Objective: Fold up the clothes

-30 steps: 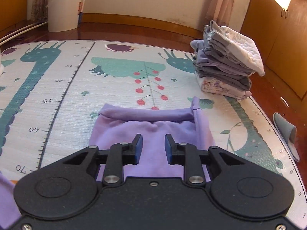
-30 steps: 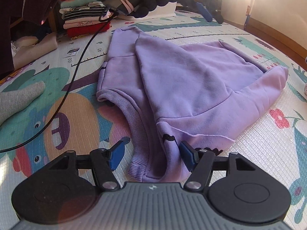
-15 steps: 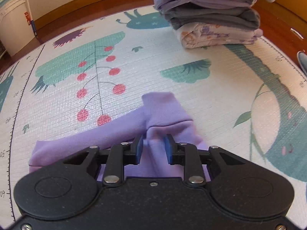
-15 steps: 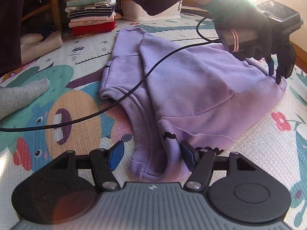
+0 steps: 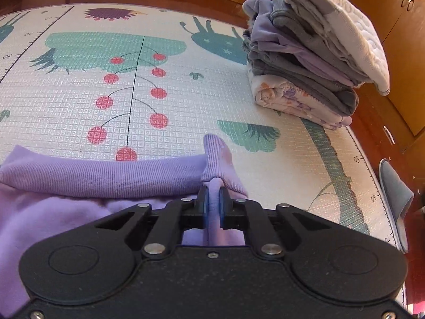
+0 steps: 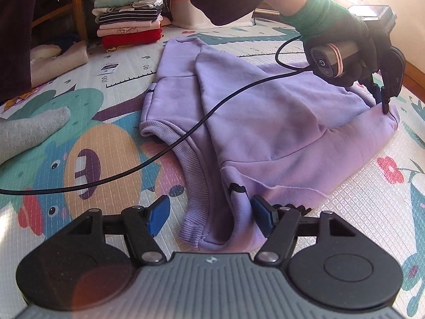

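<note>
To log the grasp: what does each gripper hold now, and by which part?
The left gripper pinches the purple sweatshirt by a fabric fold beside its ribbed hem. The right gripper holds nothing; its jaws stand open.

A patterned play mat (image 5: 164,98) covers the floor. On its far right corner stands a pile of folded grey and lilac laundry (image 5: 310,61). Beside the mat's right edge lies a grey slipper (image 5: 395,196) (on the wooden floor). A second, colourful pile (image 6: 130,10) stands at the mat's far side.
</note>
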`<state>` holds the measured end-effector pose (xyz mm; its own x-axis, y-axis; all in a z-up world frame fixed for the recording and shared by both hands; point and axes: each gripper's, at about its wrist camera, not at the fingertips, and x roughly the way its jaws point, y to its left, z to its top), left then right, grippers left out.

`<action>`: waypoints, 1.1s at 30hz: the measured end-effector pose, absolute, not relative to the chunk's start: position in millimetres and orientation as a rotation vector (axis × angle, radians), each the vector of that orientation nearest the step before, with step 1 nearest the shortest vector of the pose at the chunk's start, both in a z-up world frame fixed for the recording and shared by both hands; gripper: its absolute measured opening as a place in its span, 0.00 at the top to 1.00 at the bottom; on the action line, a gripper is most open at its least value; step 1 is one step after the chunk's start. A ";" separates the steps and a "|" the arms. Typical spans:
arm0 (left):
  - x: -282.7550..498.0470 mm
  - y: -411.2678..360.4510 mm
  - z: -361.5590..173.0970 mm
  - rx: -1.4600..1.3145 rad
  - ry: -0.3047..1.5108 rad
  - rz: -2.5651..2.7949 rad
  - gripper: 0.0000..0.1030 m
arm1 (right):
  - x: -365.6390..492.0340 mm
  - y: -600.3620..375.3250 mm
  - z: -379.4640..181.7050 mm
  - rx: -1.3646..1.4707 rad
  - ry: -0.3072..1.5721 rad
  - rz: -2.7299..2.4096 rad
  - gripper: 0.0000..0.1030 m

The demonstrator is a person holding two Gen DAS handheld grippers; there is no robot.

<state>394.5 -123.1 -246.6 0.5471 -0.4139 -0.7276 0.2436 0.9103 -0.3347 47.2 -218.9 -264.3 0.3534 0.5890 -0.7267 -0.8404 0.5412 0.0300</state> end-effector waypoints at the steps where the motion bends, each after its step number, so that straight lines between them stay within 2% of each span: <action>1: 389.5 -117.3 -242.4 -0.212 0.889 -0.381 0.95 | 47.2 -218.8 -264.4 -0.379 0.760 0.953 0.34; 4: 382.5 -99.7 -247.6 -0.258 0.868 -0.319 0.95 | 46.9 -219.3 -265.1 -0.387 0.758 0.960 0.34; 8: 389.4 -106.1 -269.9 -0.169 0.901 -0.297 0.94 | 46.6 -218.8 -265.2 -0.396 0.755 0.969 0.33; 15: 387.2 -114.8 -262.6 -0.006 0.871 -0.276 0.80 | 45.5 -215.8 -266.0 -0.411 0.754 0.974 0.28; 19: 379.6 -118.2 -240.3 0.041 0.771 -0.267 0.81 | 46.0 -217.5 -265.3 -0.404 0.754 0.979 0.28; 24: 396.3 -145.0 -244.1 0.087 0.781 -0.387 0.81 | 46.0 -219.1 -264.5 -0.398 0.757 0.979 0.28; 26: 412.0 -151.7 -264.6 0.149 0.858 -0.342 0.81 | 46.0 -219.8 -264.4 -0.395 0.759 0.978 0.28; 27: 415.5 -145.6 -271.5 0.144 0.852 -0.312 0.72 | 46.2 -220.1 -264.4 -0.392 0.760 0.978 0.28; 28: 418.5 -138.9 -277.8 0.135 0.841 -0.284 0.52 | 46.6 -220.0 -264.4 -0.389 0.762 0.977 0.28; 29: 423.2 -133.6 -275.6 0.096 0.864 -0.270 0.49 | 46.9 -220.0 -264.4 -0.385 0.763 0.976 0.28; 31: 427.5 -127.7 -265.6 0.069 0.881 -0.254 0.62 | 47.4 -220.5 -264.5 -0.376 0.763 0.975 0.28; 33: 409.4 -125.2 -241.6 0.071 0.793 -0.294 0.62 | 46.9 -219.9 -265.1 -0.374 0.762 0.971 0.28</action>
